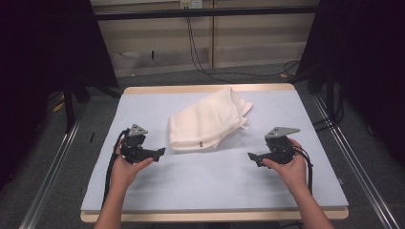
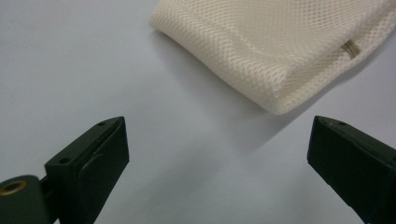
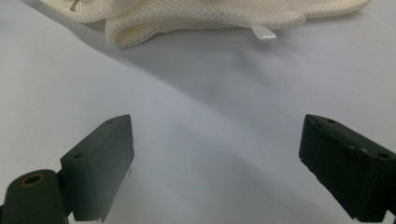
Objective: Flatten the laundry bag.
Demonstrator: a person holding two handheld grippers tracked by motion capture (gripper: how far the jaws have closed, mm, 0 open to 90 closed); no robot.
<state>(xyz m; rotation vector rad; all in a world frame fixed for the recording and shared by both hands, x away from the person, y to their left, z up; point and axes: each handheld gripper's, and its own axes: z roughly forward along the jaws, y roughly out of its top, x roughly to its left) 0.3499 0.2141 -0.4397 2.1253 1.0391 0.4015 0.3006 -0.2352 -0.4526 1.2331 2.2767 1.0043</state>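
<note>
Cream mesh fabric, a folded laundry-bag-like cloth (image 1: 206, 121), lies rumpled at the middle of a pale blue-grey table mat (image 1: 210, 181), its long axis running diagonally from the near left toward the far right. A person seated at the near edge holds a black two-jaw left gripper (image 1: 154, 153) and a matching black right gripper (image 1: 254, 157) low over the mat, one on either side of the cloth's near end and both pointing inward. Each tool is released, its jaws spread wide with nothing between them.

From the left gripper view, the cloth's rounded, folded corner (image 2: 280, 100) sits just ahead of the jaws and toward their right side, near but apart. From the right gripper view, a thick rolled edge (image 3: 135, 35) and a small white tag (image 3: 264, 31) lie farther ahead across bare mat.

The step in hand appears to be the approach for a two-sided grasp. It would go best if each tool slid forward close to the mat so the lower jaw slips under the folded edge, taking a full bite of the mesh rather than a single loose layer, and if both closed together so the cloth lifts evenly instead of dragging sideways.
</note>
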